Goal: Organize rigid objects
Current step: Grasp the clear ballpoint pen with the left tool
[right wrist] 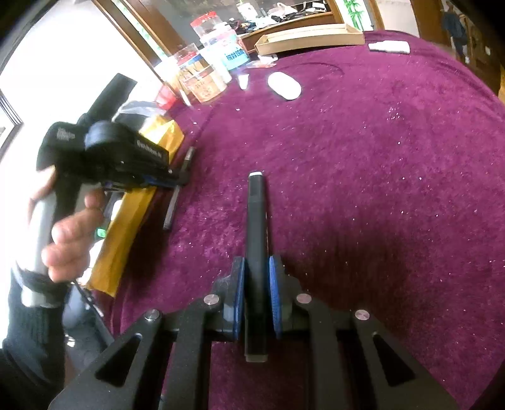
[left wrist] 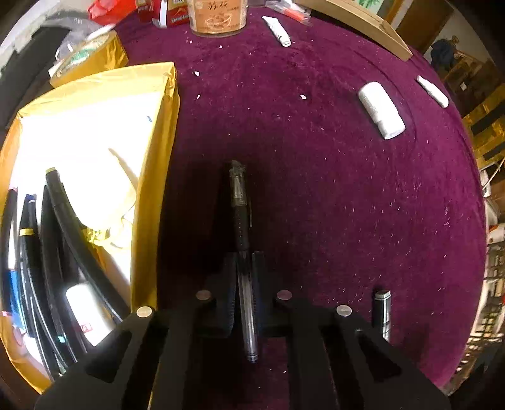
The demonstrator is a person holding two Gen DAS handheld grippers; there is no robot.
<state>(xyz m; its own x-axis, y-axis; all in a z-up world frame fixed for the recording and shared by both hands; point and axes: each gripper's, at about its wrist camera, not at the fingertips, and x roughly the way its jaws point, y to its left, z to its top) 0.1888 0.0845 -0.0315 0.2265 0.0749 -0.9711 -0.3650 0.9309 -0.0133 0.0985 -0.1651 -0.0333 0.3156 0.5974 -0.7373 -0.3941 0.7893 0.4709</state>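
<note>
Left wrist view shows the left gripper (left wrist: 244,268) clamped narrow on a gel pen (left wrist: 242,227), whose long axis runs straight forward along the fingers, capped tip pointing away over the purple velvet cloth (left wrist: 331,189). Just to that gripper's left stands the gold-foil box (left wrist: 157,151), open, its pale lining bright and several dark pens (left wrist: 53,239) already lying inside with a small white tube (left wrist: 88,315). I judge the coming move turns on this: the box lies beside the held pen, its long side roughly parallel to it, so a short sideways carry should do.

From the right wrist view, the right gripper (right wrist: 256,284) pinches a thick black marker (right wrist: 256,252) between blue ribbed pads (right wrist: 275,293), the marker also lying along the fingers, white end forward. The left one is plainly nearer the box; the right sits further out over the cloth.

Still loose on the cloth are a smooth white bottle (left wrist: 381,109) on its side and two slim white tubes (left wrist: 277,30), all hard plastic and well apart from the box.
</note>
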